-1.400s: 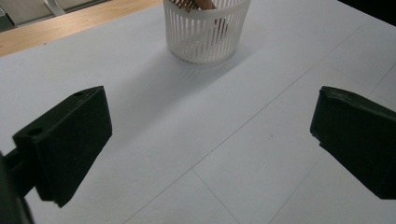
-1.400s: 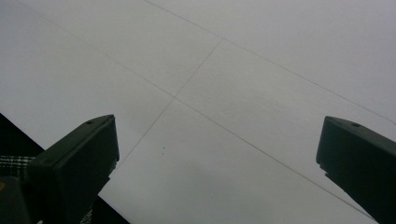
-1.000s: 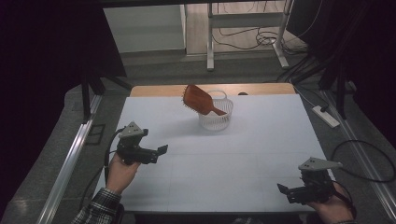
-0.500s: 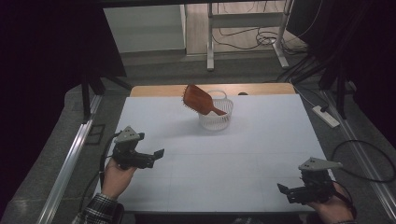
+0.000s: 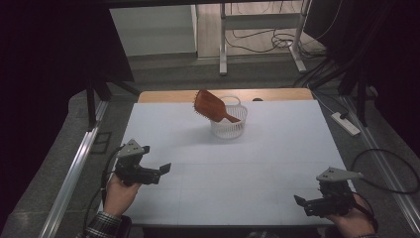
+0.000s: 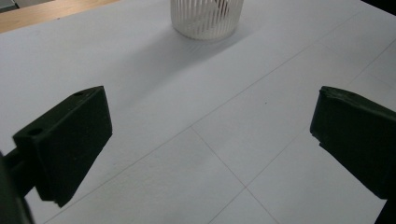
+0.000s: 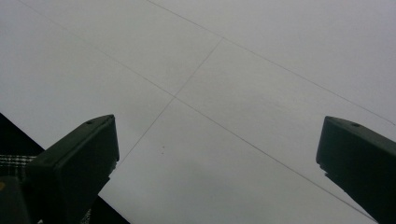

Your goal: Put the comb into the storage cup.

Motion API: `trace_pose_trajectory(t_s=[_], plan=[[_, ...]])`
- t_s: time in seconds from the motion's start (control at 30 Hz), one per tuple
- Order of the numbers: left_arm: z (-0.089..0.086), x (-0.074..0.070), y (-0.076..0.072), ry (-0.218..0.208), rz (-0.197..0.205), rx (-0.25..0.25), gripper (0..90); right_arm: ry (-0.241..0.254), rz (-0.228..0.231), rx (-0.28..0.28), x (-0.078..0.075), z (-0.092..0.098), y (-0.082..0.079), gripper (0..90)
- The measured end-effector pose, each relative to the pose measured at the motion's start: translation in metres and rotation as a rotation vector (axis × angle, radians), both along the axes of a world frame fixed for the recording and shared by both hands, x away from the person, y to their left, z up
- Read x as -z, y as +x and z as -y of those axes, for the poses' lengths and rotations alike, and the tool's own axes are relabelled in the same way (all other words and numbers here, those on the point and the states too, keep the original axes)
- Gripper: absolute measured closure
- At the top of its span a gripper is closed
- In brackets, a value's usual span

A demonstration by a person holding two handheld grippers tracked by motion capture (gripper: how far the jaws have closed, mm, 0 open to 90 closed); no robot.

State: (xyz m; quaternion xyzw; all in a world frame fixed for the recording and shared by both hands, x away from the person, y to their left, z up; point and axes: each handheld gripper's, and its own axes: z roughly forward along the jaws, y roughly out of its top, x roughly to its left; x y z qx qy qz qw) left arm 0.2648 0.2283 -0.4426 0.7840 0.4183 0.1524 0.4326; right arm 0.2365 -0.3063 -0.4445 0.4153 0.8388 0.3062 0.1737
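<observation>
Here the hairbrush (image 5: 210, 105) rests in the basket (image 5: 229, 130), well beyond both wide-open grippers (image 5: 166, 169) (image 5: 298, 201).

White table (image 5: 277, 163) with thin grid lines, bare wood strip (image 5: 163, 95) along its far edge at 12 o'clock. Grey floor around it. Metal desk legs (image 5: 223, 44) and loose cables (image 5: 257, 42) at 12. White power strip (image 5: 345, 123) on floor at 3. Dark curtains (image 5: 49, 59) at 9 and 2. Dim light.

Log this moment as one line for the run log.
left gripper: open, empty | right gripper: open, empty | brush: in basket
</observation>
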Motion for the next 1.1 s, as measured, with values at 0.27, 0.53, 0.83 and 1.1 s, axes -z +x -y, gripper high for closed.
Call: trace_pose_trajectory(t_s=[0.27, 0.53, 0.83, 1.1], plan=[[-0.004, 0.002, -0.008, 0.005, -0.001, -0.012, 0.0, -0.002, 0.001, -0.001, 0.0, 0.0, 0.0, 0.0], [-0.01, 0.006, -0.016, 0.003, -0.013, -0.026, 0.0, -0.003, 0.0, -0.001, 0.0, 0.0, 0.0, 0.0], [-0.017, 0.01, -0.025, 0.01, -0.021, -0.041, 0.0, -0.008, 0.002, -0.003, 0.0, -0.001, 0.0, 0.0], [-0.023, 0.012, -0.033, 0.012, -0.026, -0.056, 0.0, -0.008, 0.002, -0.002, 0.0, -0.001, 0.0, 0.0]])
